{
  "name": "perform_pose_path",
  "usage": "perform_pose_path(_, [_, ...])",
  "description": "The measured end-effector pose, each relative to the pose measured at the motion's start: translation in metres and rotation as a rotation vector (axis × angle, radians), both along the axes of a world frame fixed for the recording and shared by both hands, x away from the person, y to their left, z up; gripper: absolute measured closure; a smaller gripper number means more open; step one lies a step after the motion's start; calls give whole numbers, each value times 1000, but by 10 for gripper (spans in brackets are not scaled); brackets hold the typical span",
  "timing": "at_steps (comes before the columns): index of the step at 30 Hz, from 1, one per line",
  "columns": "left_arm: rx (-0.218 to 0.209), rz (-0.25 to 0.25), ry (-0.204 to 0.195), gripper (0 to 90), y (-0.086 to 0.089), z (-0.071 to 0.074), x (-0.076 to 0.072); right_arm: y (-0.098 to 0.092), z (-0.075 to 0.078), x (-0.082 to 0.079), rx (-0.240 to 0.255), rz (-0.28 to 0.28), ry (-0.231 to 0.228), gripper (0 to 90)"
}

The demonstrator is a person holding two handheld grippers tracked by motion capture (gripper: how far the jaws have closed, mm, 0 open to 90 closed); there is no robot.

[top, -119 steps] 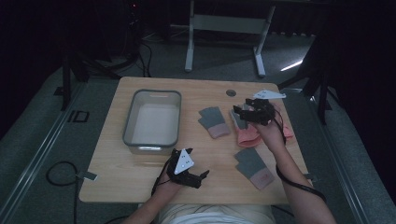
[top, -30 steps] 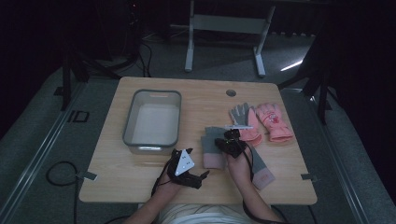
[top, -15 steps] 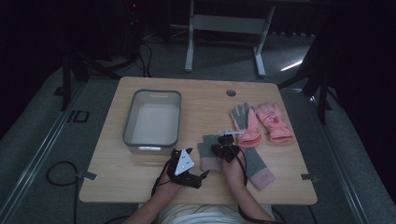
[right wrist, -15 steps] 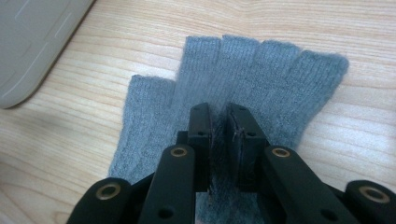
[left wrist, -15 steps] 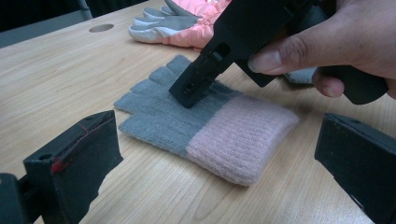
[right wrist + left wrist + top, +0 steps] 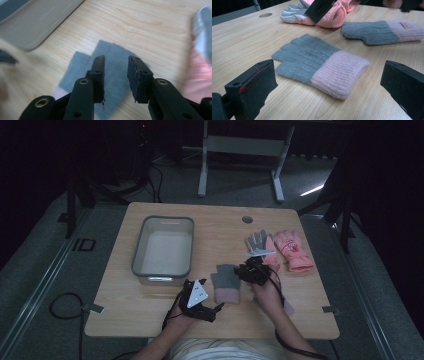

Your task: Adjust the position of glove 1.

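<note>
A grey knit glove with a pink cuff (image 6: pixel 226 282) lies flat on the table near the front edge. In the left gripper view this glove (image 6: pixel 322 65) rests just ahead of my left gripper (image 6: pixel 329 67), whose jaws stand wide open. My left gripper (image 6: pixel 200 302) rests on the table to the glove's left. My right gripper (image 6: pixel 245 271) hovers over the glove's right edge. Its jaws have just been opening, and in the right gripper view my right gripper (image 6: pixel 116 61) has nothing between its pads, with the glove (image 6: pixel 77 67) below. The second knit glove (image 6: pixel 384 31) lies farther right.
A grey bin (image 6: pixel 162 245) stands at the left of the table (image 6: pixel 150 320). A pair of pink ski gloves (image 6: pixel 292 250) and a grey-white glove (image 6: pixel 257 240) lie at the back right. A round hole (image 6: pixel 247 219) sits near the far edge.
The right gripper brought the knit glove from the right side to beside the left gripper, let it go, and has drawn back to the right. The left gripper stayed put.
</note>
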State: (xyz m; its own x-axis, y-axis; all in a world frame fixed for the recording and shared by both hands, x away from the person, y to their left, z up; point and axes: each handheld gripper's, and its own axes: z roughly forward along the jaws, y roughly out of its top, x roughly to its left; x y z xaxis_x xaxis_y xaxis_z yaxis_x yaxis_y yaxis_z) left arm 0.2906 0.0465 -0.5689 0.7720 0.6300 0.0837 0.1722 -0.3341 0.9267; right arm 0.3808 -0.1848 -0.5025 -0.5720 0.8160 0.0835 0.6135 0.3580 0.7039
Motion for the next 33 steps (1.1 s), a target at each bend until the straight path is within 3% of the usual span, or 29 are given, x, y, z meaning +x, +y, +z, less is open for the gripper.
perform_pose_path(4, [-5, 1, 3, 0, 0, 0, 1, -33, 6, -5, -8, 91, -23, 639])
perform_pose_path(8, [1, 3, -1, 0, 0, 0, 0, -66, 11, -17, -27, 136, -44, 636])
perform_pose_path(15, [8, 4, -2, 0, -1, 0, 0, -104, -16, -33, -113, 187, -5, 620])
perform_pose_path(17, [8, 4, -2, 0, -1, 0, 0, -108, -26, -33, -142, 181, 13, 617])
perform_pose_path(21, [11, 6, -4, 0, -1, 0, 0, -115, -40, -32, -129, 191, 33, 613])
perform_pose_path(25, [11, 6, -3, 0, -1, 0, 0, -114, -41, -33, -148, 199, 16, 652])
perform_pose_path(29, [11, 5, -4, 0, -1, 0, -1, -113, -43, -34, -137, 196, 16, 785])
perform_pose_path(33, [7, 5, 0, 0, -1, 0, 0, -110, -42, -37, -165, 196, 2, 813])
